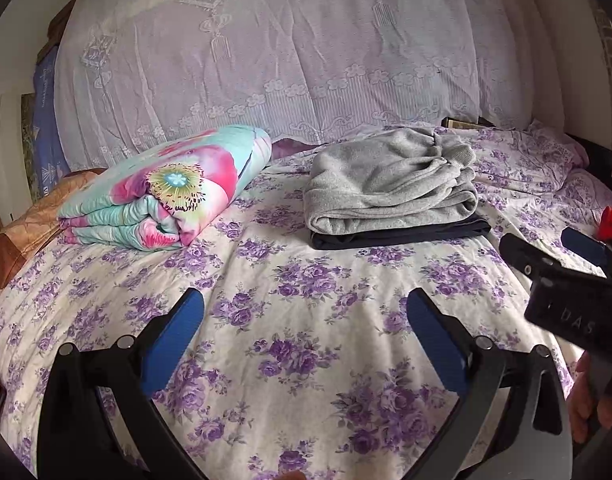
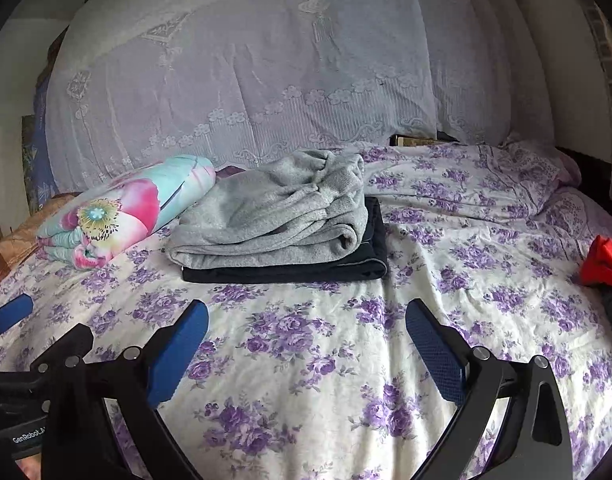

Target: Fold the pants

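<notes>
Far off to the left of the left tongs (image 1: 305, 312), beyond the tips: a brown cushion (image 1: 24, 232) at the bed's edge, then a folded quilt (image 1: 174, 188) in turquoise and pink with a big flower print, lying on the bed (image 1: 306, 360) with its purple-rose sheet. Left tongs released, blue pads (image 1: 174, 344) spread wide, nothing between them, hovering over bare sheet. Straight ahead and a little right of the left tongs, well apart from the tips: grey pants (image 1: 390, 184), folded into a thick bundle, resting on top of a flat dark navy garment (image 1: 402, 236) whose edge shows beneath. Behind all of it, a white lace cover (image 1: 286, 60) draped across the back of the bed. Just right of the left tongs, the right tongs (image 2: 307, 314), seen in their own view likewise released, pads (image 2: 434, 348) set wide apart and gripping nothing, above the sheet; from there the grey pants ahead and to the left, quilt farther left still and almost touching the bundle. Far right of the right tongs, near the bed's edge, a red object (image 2: 602, 258), too small to identify. Low at the right edge of the left wrist view, part of a hand (image 1: 586, 400) on the other handle.
</notes>
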The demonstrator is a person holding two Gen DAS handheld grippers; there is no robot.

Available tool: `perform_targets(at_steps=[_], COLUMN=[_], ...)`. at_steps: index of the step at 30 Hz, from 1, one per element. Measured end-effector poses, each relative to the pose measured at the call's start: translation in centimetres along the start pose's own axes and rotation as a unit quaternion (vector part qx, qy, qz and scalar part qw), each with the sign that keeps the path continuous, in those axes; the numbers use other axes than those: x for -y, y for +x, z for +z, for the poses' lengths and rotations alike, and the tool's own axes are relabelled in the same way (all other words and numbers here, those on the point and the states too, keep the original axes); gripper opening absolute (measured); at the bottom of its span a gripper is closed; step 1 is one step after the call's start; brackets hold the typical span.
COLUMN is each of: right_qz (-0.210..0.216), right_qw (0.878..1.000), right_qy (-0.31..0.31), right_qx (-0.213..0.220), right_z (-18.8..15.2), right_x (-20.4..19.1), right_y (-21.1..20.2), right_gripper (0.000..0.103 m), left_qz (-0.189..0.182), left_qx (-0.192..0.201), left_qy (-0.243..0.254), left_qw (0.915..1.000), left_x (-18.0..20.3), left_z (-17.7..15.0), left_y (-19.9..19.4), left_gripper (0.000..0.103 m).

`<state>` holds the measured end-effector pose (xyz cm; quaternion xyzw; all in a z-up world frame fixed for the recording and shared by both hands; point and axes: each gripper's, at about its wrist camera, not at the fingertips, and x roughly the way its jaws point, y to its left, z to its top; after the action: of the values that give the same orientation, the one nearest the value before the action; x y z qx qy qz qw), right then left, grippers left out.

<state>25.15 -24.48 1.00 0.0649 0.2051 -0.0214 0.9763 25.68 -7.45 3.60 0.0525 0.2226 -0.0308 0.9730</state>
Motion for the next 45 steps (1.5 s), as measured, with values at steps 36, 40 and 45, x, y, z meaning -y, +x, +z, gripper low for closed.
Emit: perform_targets(at_steps=[36, 40, 45], right_qz=[0.006, 0.006, 0.007], right_qw=[1.000, 1.000, 1.000], right_qy=[-0.003, -0.003, -0.001], right_qx=[-0.003, -0.003, -0.005], right_z=[-0.1, 0.0, 0.0], right_x=[-0.1, -0.1, 0.0], right_y=[0.2, 0.1, 0.2], right_gripper=[0.099, 0.099, 0.099], left_qz=[-0.001, -0.001, -0.008], left_qx=[-0.042, -0.026, -0.017], left_qy=[-0.014, -0.005, 0.013], left_qw=[0.9990, 0.9997, 0.9997], left_x=[-0.1, 0.2, 1.0], left_z=[-0.2, 0.0, 0.0], left_y=[2.5, 1.8, 1.3], left_gripper=[0.099, 0.099, 0.099])
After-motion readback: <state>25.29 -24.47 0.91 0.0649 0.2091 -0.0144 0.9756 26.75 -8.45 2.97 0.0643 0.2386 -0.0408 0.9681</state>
